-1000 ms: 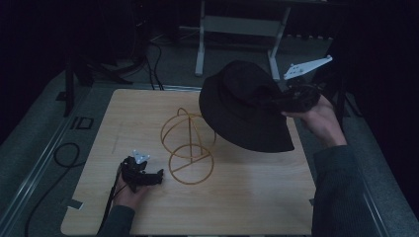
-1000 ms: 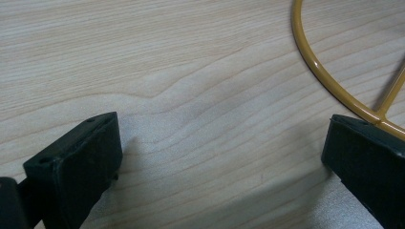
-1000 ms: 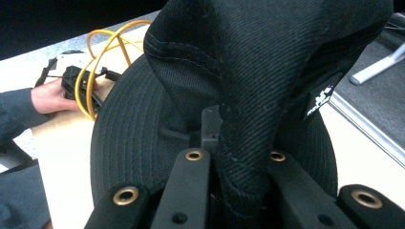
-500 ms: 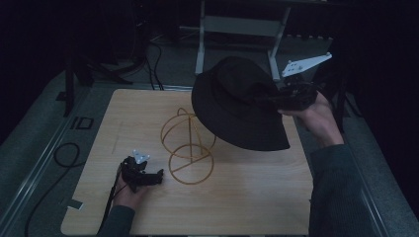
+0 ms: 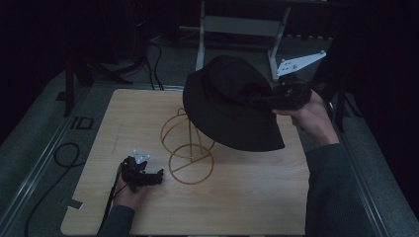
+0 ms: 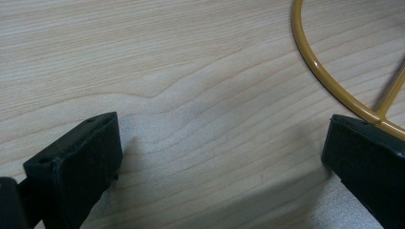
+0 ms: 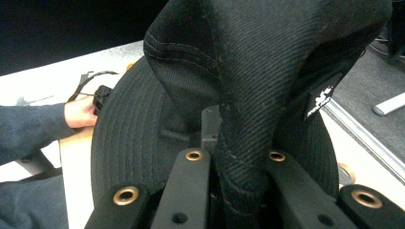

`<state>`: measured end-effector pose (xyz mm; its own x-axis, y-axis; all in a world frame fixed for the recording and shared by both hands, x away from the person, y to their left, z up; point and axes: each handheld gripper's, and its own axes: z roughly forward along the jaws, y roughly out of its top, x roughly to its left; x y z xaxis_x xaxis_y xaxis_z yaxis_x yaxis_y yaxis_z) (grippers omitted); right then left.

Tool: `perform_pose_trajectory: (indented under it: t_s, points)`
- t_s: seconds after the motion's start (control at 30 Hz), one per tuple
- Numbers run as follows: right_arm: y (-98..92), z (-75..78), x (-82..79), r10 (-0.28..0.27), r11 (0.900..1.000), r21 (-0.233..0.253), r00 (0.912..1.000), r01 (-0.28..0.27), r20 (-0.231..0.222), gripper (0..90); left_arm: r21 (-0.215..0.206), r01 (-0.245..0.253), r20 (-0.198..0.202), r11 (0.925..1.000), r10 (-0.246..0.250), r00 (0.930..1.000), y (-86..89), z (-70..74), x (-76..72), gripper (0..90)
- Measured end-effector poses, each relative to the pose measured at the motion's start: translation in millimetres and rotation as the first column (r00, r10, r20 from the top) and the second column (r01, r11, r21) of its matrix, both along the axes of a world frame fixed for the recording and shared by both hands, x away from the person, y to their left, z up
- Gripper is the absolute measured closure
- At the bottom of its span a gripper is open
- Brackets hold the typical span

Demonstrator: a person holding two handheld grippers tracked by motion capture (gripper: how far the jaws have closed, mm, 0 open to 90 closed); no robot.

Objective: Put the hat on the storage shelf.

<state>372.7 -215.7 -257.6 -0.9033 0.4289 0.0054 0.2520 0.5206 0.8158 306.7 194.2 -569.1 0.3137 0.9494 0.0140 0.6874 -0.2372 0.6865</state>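
Right gripper [image 5: 276, 98] is up in the air at the far right of the table [image 5: 257, 207], and I've got its 2 jaws pinched tight on a fold of the black bucket hat [image 5: 227, 106]. From the right gripper view that fold of the hat [image 7: 248, 86] bunches up between the jaws, so the grip is on the crown fabric, not the brim. I judge that's deliberate: holding the crown lets the brim hang free and open downward, so the hat can drop over something.

That something is the yellow wire stand [image 5: 188, 148], sitting near the middle of the table. The hat hangs tilted above and to the right of it, its low brim edge overlapping the stand's upper loop from the camera's angle; I can't tell whether they touch.

Left gripper [image 5: 148, 177] rests low on the table just beside the stand's ring base, in my left hand [image 5: 129, 193]. In the left gripper view its jaws stand wide apart with nothing between them, just bare wood, and the yellow base ring [image 6: 329, 81] runs right up to the far jaw. I reckon it's parked there to steady the light stand if the hat nudges it.

Next I'd need to level the hat and centre the crown over the stand's top before letting go.
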Motion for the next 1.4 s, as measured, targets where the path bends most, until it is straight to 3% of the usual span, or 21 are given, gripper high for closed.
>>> perform_pose_trajectory:
  t_s: [0.6,0.93,1.1,1.4]
  points:
    - [18.8,-3.6,-1.1,0.048,0.999,0.005,0.9988,-0.048,-0.012,87.3,0.001,0.001,-0.001,1.0,-0.001,1.0,0.1,0.0,0.0,0.3]
    - [38.4,-9.1,-0.8,0.093,0.996,0.005,0.9953,-0.092,-0.027,87.3,0.001,0.0,0.0,1.0,0.0,1.0,0.1,0.0,0.0,0.3]
    - [52.0,-15.7,-3.9,0.129,0.991,-0.02,0.9911,-0.13,-0.032,87.2,-0.001,-0.001,0.002,1.0,0.001,1.0,0.0,-0.1,0.1,0.3]
    - [74.6,-26.9,0.2,0.124,0.99,-0.056,0.991,-0.127,-0.052,83.4,0.002,-0.001,0.001,1.0,0.001,1.0,0.1,0.0,0.1,0.3]
